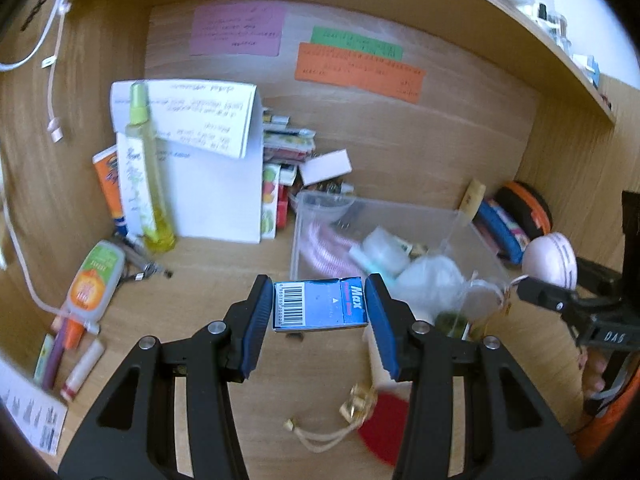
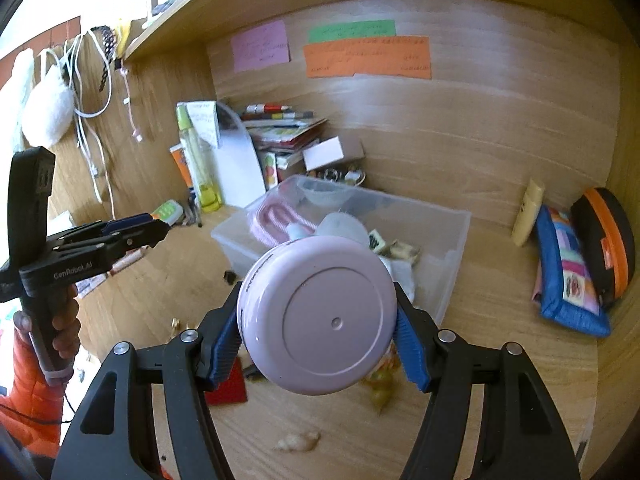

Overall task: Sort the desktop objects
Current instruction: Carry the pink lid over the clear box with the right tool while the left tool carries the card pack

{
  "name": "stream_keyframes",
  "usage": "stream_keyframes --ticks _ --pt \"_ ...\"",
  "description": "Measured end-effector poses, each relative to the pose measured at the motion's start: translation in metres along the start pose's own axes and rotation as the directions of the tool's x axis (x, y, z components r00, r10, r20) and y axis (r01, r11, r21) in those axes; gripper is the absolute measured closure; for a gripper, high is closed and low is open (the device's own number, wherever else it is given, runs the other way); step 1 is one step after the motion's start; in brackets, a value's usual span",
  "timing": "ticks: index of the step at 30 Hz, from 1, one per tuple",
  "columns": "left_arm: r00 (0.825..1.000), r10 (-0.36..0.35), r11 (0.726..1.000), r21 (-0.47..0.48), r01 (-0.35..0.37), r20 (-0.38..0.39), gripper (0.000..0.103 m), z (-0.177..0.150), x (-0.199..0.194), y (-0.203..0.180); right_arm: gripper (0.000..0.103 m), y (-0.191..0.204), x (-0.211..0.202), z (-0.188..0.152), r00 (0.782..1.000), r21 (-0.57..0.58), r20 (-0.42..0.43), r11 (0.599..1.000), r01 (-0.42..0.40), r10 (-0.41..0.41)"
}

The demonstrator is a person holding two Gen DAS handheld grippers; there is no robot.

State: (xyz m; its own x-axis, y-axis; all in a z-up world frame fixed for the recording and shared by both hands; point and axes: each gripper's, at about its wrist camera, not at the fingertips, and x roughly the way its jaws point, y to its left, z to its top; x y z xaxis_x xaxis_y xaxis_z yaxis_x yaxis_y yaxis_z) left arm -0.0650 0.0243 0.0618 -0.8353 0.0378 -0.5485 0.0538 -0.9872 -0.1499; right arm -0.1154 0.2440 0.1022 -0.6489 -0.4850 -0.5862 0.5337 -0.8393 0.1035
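left gripper [image 1: 320, 312]: clenched on a small blue box [image 1: 320, 307] marked "max", barcode face up, at center of the left wrist frame; a blue pad [image 1: 256, 320] pressed on each short end.
blue box vs jaws: held crosswise between the tips, raised over the wooden desktop [image 1: 208, 264], just short of the near wall of the clear plastic bin [image 1: 472, 232].
right gripper [image 2: 318, 332]: clamped on a round pink tin [image 2: 316, 316], flat face toward the camera, filling the lower center of the right wrist frame; a pad on either side of its rim.
pink tin vs bin: hanging in front of the bin's [image 2: 452, 248] near right part; also seen at right edge of the left wrist frame [image 1: 550, 260].
bin edges: open top, pink coiled cord [image 1: 324, 248] and white items inside.
open room: bare wood below and left of the box in the left wrist frame; bare wood at lower right of the right wrist frame.
left clutter: yellow-green bottle [image 1: 144, 168] upright at left, lying tube [image 1: 94, 284] lower left.
near clutter: red card [image 1: 384, 428] and gold charm [image 1: 356, 400] under the left jaws.
right clutter: blue pouch [image 2: 568, 276] and orange-trimmed case [image 2: 604, 240] against the right wall.
back wall: 3 paper notes, pink [image 1: 236, 28], green [image 1: 356, 44], orange [image 1: 360, 72].
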Motion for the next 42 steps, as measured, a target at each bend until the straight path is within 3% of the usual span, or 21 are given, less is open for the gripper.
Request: stream_keyframes --ticks 10,22,26,33,36,42 --pt "0.999 -0.037 0.999 0.039 0.037 0.008 0.056 0.042 0.026 -0.018 0.040 -0.017 0.034 0.027 1.000 0.010 -0.012 1.000 0.021 -0.021" --pt "0.992 -0.085 0.995 0.039 0.089 -0.098 0.056 0.066 0.089 -0.022 0.040 -0.037 0.070 0.054 0.997 0.060 -0.031 0.996 0.072 -0.070" --pt "0.985 -0.103 0.994 0.031 0.108 -0.135 0.056 0.068 0.109 -0.024 0.040 -0.044 0.091 0.054 0.998 0.116 -0.059 0.993 0.034 -0.027" --pt "0.980 -0.057 0.996 0.058 0.070 -0.192 0.056 0.065 0.146 -0.030 0.040 -0.057 0.113 0.043 0.992 0.136 -0.109 0.987 0.081 -0.067" --pt "0.976 -0.038 0.996 0.066 0.053 -0.215 0.056 0.062 0.161 -0.031 0.040 -0.068 0.120 0.040 0.992 0.194 -0.124 0.979 0.064 -0.040" --pt "0.972 -0.036 0.997 0.056 0.050 -0.231 0.056 0.057 0.173 -0.034 0.040 -0.070 0.125 0.038 0.985 0.176 -0.132 0.975 0.137 -0.115"
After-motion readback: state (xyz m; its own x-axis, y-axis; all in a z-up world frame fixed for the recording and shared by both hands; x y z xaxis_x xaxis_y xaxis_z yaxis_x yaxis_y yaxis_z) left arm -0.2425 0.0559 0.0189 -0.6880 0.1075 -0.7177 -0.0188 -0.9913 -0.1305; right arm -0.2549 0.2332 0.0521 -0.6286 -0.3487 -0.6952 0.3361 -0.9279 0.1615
